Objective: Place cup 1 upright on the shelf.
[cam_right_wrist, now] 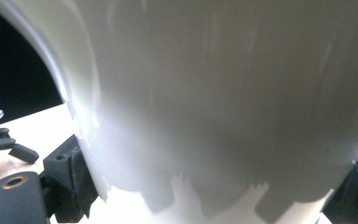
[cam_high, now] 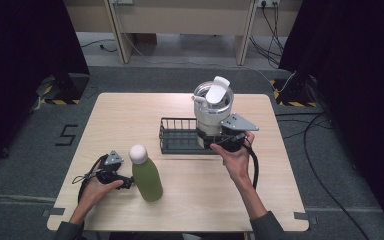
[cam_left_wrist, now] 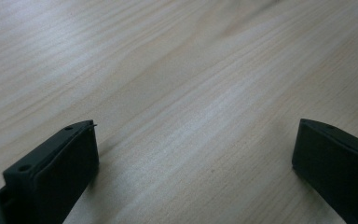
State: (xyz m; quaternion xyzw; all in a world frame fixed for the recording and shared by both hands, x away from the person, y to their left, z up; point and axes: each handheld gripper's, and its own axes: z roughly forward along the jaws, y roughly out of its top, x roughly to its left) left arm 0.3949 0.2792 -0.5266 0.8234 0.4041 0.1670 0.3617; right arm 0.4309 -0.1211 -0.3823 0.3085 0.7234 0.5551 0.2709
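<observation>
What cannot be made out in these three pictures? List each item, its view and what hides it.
- Base of the white tumbler: high view, behind the right gripper and wire basket.
- Tumbler's top: right gripper view, cut off by the frame's upper edge.
- Green bottle: left gripper view, outside the frame; bare table between its fingers.

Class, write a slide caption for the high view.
Right gripper holds a white tumbler above the wire basket; a green bottle stands nearby.
</observation>
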